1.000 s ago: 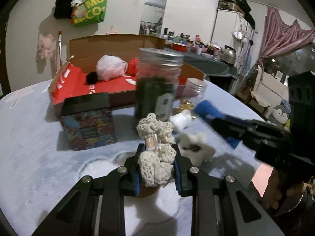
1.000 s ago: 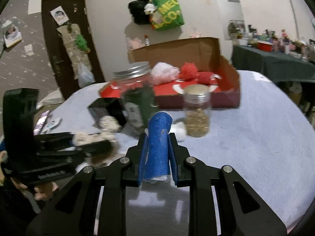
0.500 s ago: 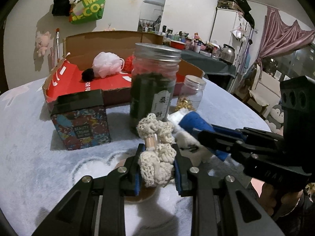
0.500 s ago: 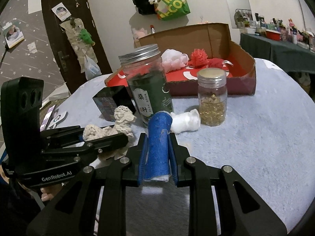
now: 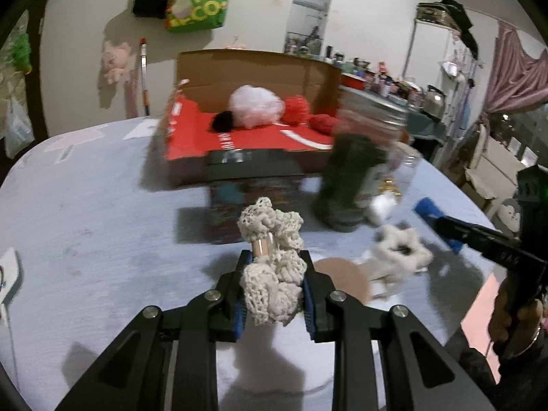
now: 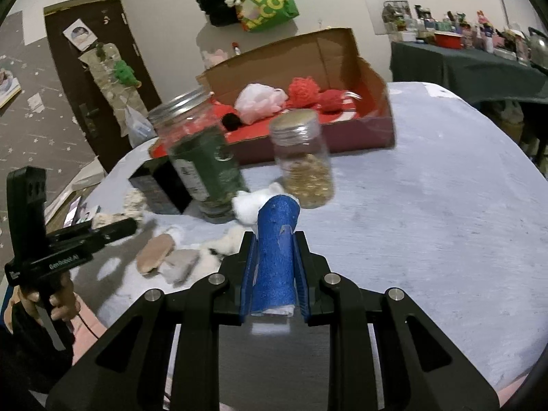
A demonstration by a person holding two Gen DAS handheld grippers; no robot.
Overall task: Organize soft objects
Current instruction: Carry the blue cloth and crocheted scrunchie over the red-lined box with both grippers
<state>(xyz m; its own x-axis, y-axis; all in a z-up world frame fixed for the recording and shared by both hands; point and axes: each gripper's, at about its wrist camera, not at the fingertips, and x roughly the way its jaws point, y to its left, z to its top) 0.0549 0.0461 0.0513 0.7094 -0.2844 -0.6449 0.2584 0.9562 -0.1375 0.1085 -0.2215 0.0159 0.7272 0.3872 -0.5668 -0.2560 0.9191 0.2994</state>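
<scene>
Smeared by motion in the left wrist view: green jar (image 5: 356, 174) and small jar (image 5: 400, 174) behind it (label unreadable). Patterned box (image 5: 253, 202) partly hidden behind crochet bundle (image 5: 272, 267). Right tongs (image 5: 441, 221) cut off at frame edge. Far shelf clutter (image 6: 479, 30) too small to identify.

Table (image 6: 428, 205): box (image 6: 376, 126), jars (image 6: 304, 161), tin (image 5: 253, 202), white scrunchie (image 5: 400, 257).

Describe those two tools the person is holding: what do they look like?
Both are matte black plastic. The left gripper and right gripper have angular fingers with silver screws and blue pads. The left's handle reads "GenRobot.AI" in white. A bare hand holds it.
</scene>
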